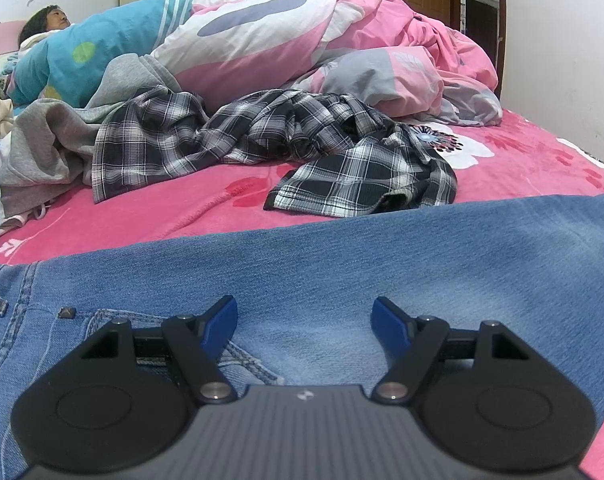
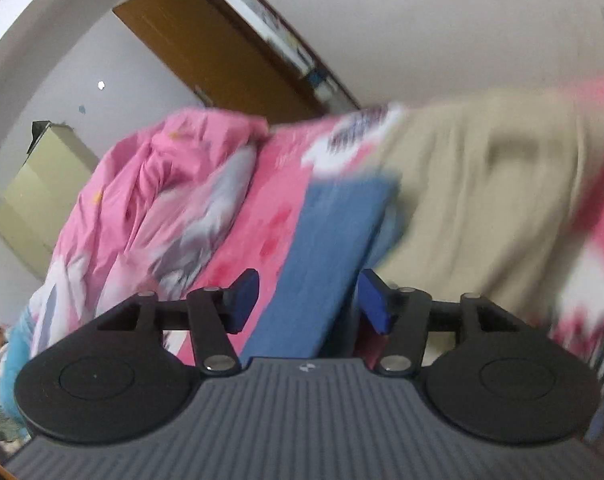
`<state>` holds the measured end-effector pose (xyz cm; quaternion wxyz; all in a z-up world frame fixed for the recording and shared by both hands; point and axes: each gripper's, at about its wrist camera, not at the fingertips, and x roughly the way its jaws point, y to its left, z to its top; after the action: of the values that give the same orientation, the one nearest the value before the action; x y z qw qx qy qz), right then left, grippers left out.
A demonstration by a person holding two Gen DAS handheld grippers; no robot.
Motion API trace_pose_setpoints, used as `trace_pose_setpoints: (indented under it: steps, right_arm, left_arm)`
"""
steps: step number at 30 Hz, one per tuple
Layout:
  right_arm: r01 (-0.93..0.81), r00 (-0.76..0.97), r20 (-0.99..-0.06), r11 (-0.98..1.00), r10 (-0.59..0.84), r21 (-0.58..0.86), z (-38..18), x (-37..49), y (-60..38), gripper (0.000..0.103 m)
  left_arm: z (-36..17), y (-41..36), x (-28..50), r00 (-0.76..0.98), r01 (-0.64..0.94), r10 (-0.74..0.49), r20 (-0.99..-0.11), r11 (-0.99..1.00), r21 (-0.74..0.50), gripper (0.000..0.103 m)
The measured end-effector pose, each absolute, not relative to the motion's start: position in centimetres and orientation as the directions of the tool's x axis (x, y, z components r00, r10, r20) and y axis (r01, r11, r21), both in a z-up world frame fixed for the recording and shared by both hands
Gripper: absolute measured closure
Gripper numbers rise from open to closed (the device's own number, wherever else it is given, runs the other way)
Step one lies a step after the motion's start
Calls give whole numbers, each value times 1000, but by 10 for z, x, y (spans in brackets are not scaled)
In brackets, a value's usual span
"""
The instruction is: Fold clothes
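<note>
With both the left gripper [image 1: 304,318] and right gripper [image 2: 309,299] fingers apart, we fear the jeans [image 1: 342,248], lying loose on the bed [image 1: 141,216], may unfold.

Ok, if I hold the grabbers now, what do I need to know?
Left gripper: jaws open over the jeans, holding nothing.
Right gripper: jaws apart, a jeans leg between them, not pinched; view is blurred.
Jeans lie across the near edge of the pink bed. Plaid shirt and grey garment lie crumpled behind, unfolded.
Left: finish the jeans, then fold the others.
</note>
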<state>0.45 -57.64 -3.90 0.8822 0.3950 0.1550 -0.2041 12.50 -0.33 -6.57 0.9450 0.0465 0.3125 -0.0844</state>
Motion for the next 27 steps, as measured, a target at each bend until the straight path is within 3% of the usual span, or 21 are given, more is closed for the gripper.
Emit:
trace_pose_setpoints:
  steps: [5,10,14,15,16,18,19,23,27]
  right_arm:
    - [625,768,-557,564,-317,540,-68,33,-553,40]
    - [675,736,-539,502,-409,542,-80,55,-548,25]
    - [666,746,-502,493,-437,560,-83,68,-544,29]
    - [669,743,-497,481,-448,567,-83,68,-543,36]
    - [665,746,-487,470,-454,581,-83,66,-544,54]
    - [632,772,-461,463,-437,621,-80,66,-547,80]
    - [620,782,-450,458,-431,637,-79,65,-548,87]
    - [593,802,-396,511,-447,623,-60,62,-536,98]
    - [549,834,-324,614,-447,567,-25,65,-509,98]
  left_arm:
    - [-66,-2,124,792,189,-135,-596,981,29,27]
    - [-67,-2,123,796,189,-136,-590,981,29,27]
    - [-67,-1,123,797,190,-140,-588,981,25,27]
    - [-67,-1,123,797,191,-141,-588,981,24,27]
    - [-67,-1,123,797,191,-142,-588,981,22,27]
    - [-67,0,123,797,192,-144,-586,981,19,27]
    - [-68,0,123,798,192,-146,-585,981,17,27]
    - [-68,2,122,798,193,-155,-582,981,3,27]
    - [-67,5,122,798,194,-170,-578,981,-20,27]
